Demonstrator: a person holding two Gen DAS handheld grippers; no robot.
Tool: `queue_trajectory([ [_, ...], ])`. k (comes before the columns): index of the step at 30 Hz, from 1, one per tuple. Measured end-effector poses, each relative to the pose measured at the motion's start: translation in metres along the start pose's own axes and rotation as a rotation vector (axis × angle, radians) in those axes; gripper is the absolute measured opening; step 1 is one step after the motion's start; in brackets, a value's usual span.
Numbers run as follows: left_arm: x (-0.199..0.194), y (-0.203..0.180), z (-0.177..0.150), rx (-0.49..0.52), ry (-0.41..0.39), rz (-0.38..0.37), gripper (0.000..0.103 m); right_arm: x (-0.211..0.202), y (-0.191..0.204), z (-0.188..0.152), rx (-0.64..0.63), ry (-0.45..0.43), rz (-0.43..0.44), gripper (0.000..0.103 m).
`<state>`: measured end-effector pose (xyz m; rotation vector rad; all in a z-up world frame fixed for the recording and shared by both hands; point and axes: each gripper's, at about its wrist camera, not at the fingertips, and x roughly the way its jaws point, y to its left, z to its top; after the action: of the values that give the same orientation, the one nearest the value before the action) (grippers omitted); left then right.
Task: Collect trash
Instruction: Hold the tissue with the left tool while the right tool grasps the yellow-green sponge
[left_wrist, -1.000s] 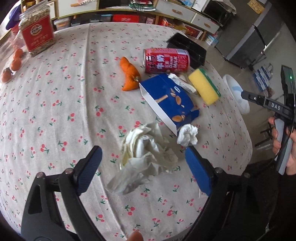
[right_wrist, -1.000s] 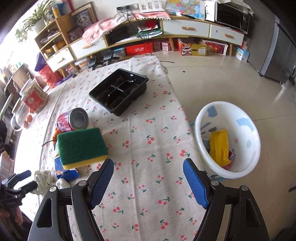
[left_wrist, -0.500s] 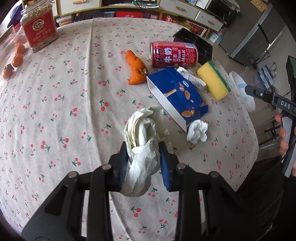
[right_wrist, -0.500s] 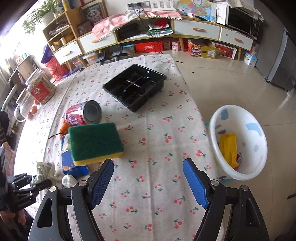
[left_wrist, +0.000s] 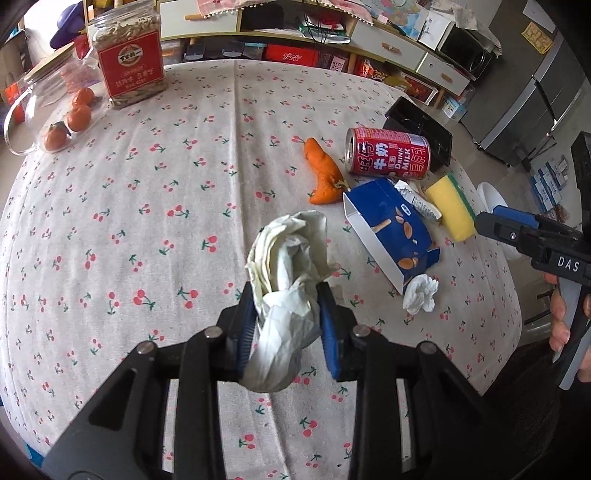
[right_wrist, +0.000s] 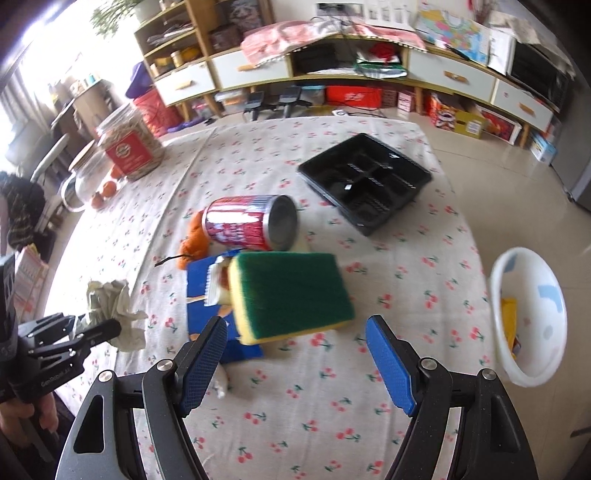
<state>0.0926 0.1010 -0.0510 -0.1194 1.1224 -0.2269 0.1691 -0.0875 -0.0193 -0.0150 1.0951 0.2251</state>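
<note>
- Left wrist view: the left claw (left_wrist: 288, 325) is clamped on a crumpled paper wad (left_wrist: 290, 273), pads pressing both its sides, and the wad looks lifted clear of the tablecloth (left_wrist: 147, 206).
- The wad's long axis runs straight forward along the fingers, its loose top flaring out beyond the tips.
- Ahead and to the right of that claw lie a blue box (left_wrist: 391, 229), a small tissue ball (left_wrist: 421, 293), a red can (left_wrist: 388, 155) and an orange peel (left_wrist: 323, 173).
- Right wrist view: the right claw (right_wrist: 295, 363) hangs wide and empty, a green sponge (right_wrist: 291, 291) just ahead of its tips.
- The white bin (right_wrist: 532, 317) sits on the floor off to that claw's right, past the table edge, so I'd say the wad must cross rightward over the clutter to reach it.
</note>
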Motion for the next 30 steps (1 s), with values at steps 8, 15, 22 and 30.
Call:
queue_trajectory([
  [8, 0.0, 0.005, -0.003, -0.015, 0.001, 0.005, 0.034, 0.025, 0.021, 0.003, -0.068, 0.044, -0.036, 0.079],
  [15, -0.001, 0.008, -0.003, -0.024, 0.004, -0.002, 0.034, 0.039, 0.015, 0.007, -0.046, 0.071, -0.077, 0.078],
  [22, -0.004, 0.01, -0.004, -0.024, -0.002, -0.011, 0.034, 0.037, 0.005, 0.006, -0.018, 0.066, -0.072, 0.063],
  [30, -0.006, 0.01, -0.004, -0.026, -0.01, -0.012, 0.034, 0.019, -0.003, 0.005, -0.021, 0.027, -0.058, 0.043],
])
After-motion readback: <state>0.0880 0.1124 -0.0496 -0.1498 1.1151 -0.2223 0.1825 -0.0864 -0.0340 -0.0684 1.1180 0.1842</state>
